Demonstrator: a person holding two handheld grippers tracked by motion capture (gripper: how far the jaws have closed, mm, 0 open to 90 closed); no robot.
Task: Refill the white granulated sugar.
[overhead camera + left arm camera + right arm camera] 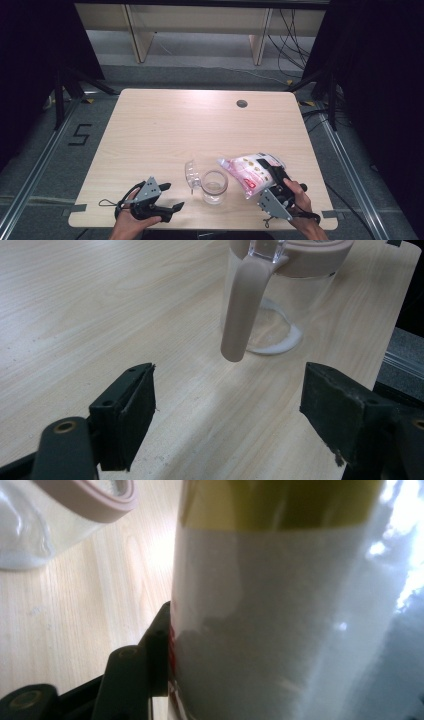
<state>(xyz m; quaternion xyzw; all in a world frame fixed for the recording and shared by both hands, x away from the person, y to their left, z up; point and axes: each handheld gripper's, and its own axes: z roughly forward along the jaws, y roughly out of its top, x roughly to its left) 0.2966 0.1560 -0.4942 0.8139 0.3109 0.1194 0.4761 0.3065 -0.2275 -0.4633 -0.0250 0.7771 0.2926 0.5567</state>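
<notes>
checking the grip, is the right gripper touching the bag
Touching: in the right gripper view, the fingers press flat against the bag, no gap.

Far tabletop (200, 120) lies open; jar (215, 186) and lid (191, 175) block the near middle.

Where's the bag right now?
In the high view the bag is at the table's near right, held tilted in the right gripper, its open end toward the clear jar just left of it.
</notes>
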